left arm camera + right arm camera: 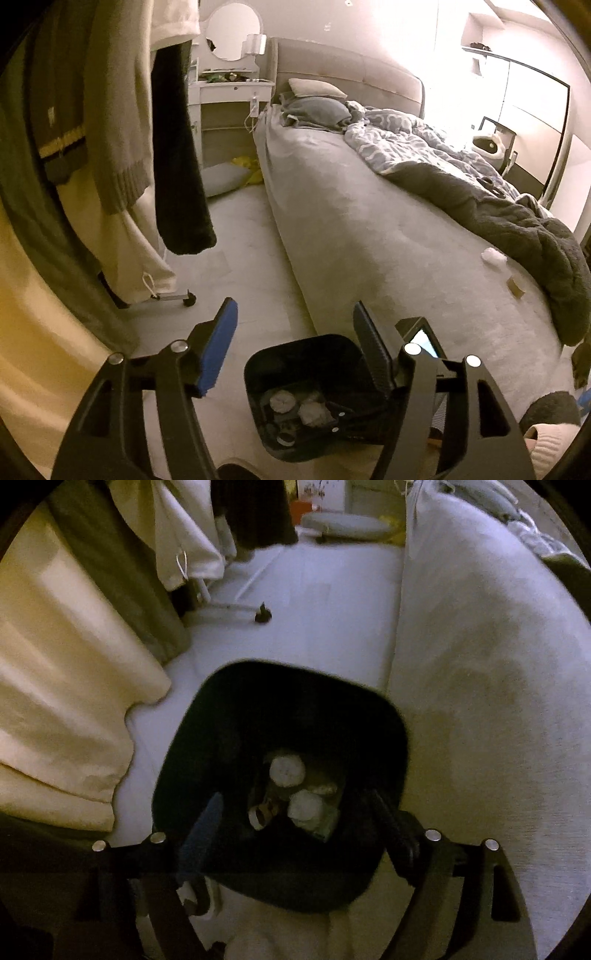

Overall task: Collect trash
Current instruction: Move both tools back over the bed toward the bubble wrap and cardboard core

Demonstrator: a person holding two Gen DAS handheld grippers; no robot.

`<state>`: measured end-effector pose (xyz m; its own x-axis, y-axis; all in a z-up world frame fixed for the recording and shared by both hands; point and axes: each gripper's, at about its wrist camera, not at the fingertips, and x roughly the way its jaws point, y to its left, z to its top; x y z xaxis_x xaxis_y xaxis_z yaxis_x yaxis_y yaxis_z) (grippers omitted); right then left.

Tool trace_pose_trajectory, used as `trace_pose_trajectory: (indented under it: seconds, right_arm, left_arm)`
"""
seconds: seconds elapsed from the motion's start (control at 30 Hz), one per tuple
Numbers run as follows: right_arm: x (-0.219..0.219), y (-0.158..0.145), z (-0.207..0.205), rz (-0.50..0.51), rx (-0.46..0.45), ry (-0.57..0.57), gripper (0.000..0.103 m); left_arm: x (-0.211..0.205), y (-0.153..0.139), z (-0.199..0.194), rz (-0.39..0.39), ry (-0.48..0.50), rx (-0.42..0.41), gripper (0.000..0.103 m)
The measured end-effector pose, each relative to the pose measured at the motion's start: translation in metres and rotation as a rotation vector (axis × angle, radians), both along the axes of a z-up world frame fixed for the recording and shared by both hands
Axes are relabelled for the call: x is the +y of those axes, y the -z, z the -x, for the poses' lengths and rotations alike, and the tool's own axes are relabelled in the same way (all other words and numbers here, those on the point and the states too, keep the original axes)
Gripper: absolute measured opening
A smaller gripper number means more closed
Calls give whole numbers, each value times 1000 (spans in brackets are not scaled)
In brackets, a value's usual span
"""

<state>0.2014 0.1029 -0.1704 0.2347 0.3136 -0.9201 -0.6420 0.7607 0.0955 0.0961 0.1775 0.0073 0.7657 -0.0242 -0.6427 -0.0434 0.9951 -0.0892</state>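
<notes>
Left tongs (293, 317): apart, holding nothing.
Right tongs (295, 812): wide apart, empty, above the trash bin (221, 716).
Trash bin: on the floor (325, 602) beside the bed (498, 701), mouth upward, trash inside.

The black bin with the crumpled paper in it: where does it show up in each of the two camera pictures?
Left wrist view: the black bin sits at bottom centre, on the floor beside the bed, partly behind the right-hand finger of the open jaws.
Right wrist view: the same bin fills the lower middle, seen from above, white wads visible inside.
Shared landmark: the grey bed, to the bin's right in both.
</notes>
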Motion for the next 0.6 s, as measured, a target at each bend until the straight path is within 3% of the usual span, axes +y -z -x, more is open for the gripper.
trace_pose_trajectory:
  seconds: [0.2, 0.37, 0.47, 0.6]
  right_arm:
    - [-20, -30, -3, -41, -88, 8, 87]
    - [-38, -55, -4, -92, -171, 20, 92]
    - [-54, -69, -6, -125, -210, 32, 92]
    - [-79, -83, -8, -152, -265, 64, 95]
  left_arm:
    - [-14, -8, -9, -28, -11, -20, 74]
    - [-24, -14, -13, 9, -11, -43, 89]
    - [-37, -19, -15, -15, 3, -67, 95]
    - [-53, -23, -21, -9, 35, -86, 97]
